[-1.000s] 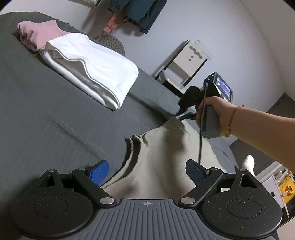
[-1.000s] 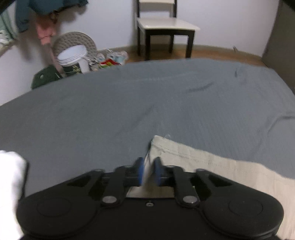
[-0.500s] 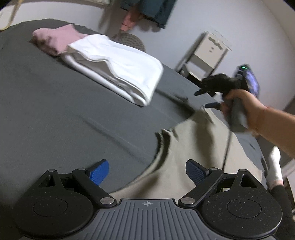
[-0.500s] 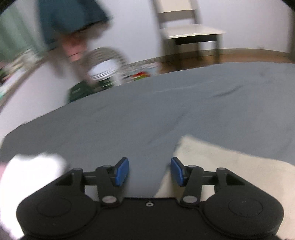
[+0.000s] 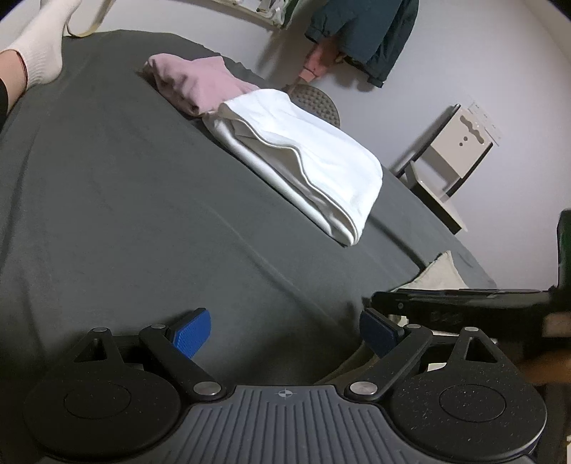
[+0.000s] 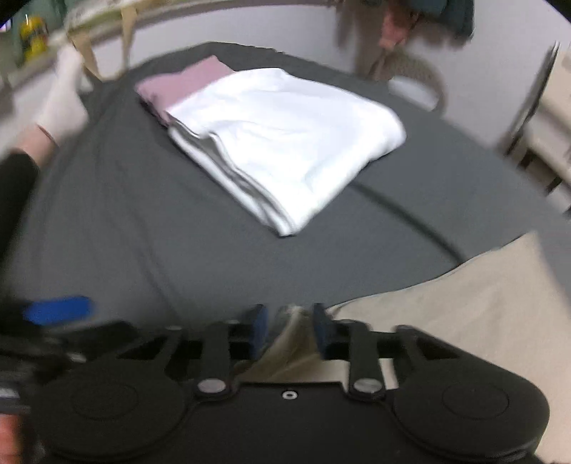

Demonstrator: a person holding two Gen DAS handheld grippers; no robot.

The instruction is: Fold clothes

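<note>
A beige shirt (image 6: 464, 321) lies spread on the grey bed (image 6: 142, 232) at the near right. In the blurred right wrist view my right gripper (image 6: 291, 330) has its blue pads drawn close on a raised fold of the shirt's edge. My left gripper (image 5: 285, 335) stands open low over the sheet with nothing between its pads. Its right finger (image 5: 378, 332) is next to the shirt's edge (image 5: 442, 275). The black body of the right gripper (image 5: 464, 303) crosses just behind that finger. Further back lie a folded white garment (image 5: 303, 160) and a folded pink one (image 5: 192, 82).
A person's foot in a white sock (image 5: 39, 43) rests on the bed's far left corner. A white chair (image 5: 453, 153) stands beyond the bed at the right. Clothes (image 5: 360, 32) hang on the back wall. Bare sheet lies between the grippers and the folded stack.
The right gripper let go of the shirt's corner, opened, swung left next to the left gripper and closed on a fold. Both views turned toward the folded stack. The left gripper stayed open.
</note>
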